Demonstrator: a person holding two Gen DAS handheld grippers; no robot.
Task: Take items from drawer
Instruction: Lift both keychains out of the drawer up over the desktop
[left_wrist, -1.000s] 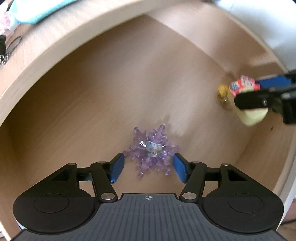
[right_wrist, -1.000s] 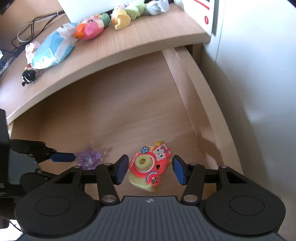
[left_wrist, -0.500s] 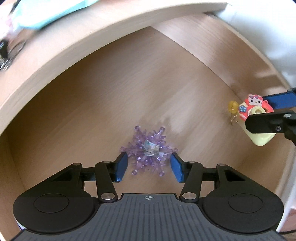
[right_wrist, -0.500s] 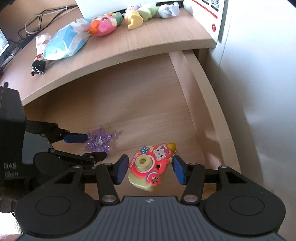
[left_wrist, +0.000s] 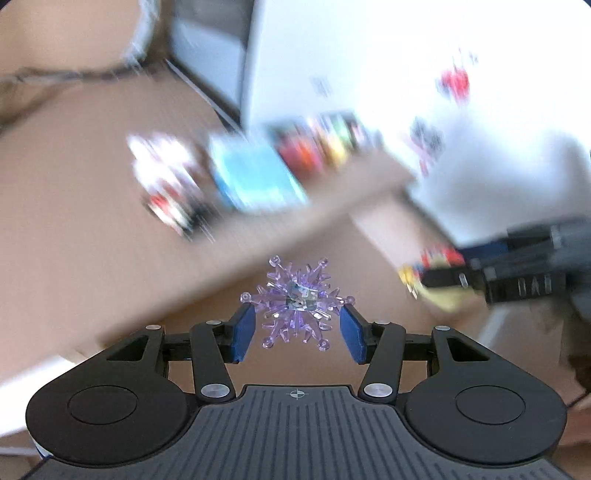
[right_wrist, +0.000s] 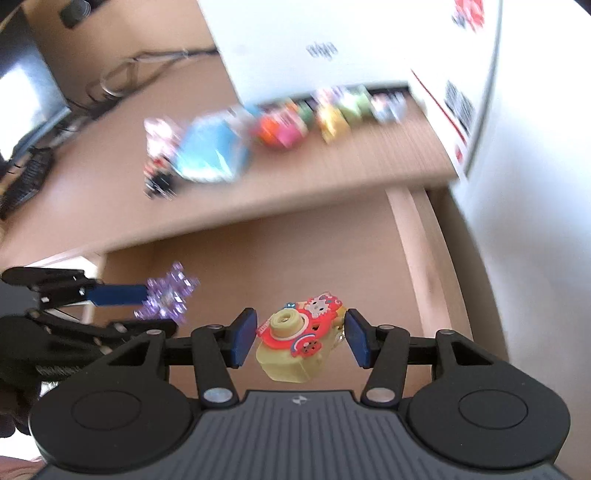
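Note:
A purple spiky crystal ball (left_wrist: 297, 304) hangs in the air between the blue pads of my left gripper (left_wrist: 298, 332), which is shut on it. In the right wrist view the same ball (right_wrist: 168, 295) floats above the drawer's left side. My right gripper (right_wrist: 300, 341) is shut on a red and yellow toy camera (right_wrist: 306, 317) with a cat figure, held above the open wooden drawer (right_wrist: 295, 258). The left wrist view is badly blurred; there the toy camera (left_wrist: 436, 258) shows at the right in the right gripper's black fingers (left_wrist: 450, 278).
On the desk top (right_wrist: 369, 173) behind the drawer lie a blue pouch (right_wrist: 210, 155), a row of small colourful toys (right_wrist: 325, 114) and a white box (right_wrist: 332, 48). A keyboard (right_wrist: 26, 177) and cables are at far left. A white cabinet side (right_wrist: 535, 221) borders the drawer's right.
The left jaws closed on the purple ball that lay on the drawer floor. Both grippers then rose out of the drawer with their items, and the desk top came into view.

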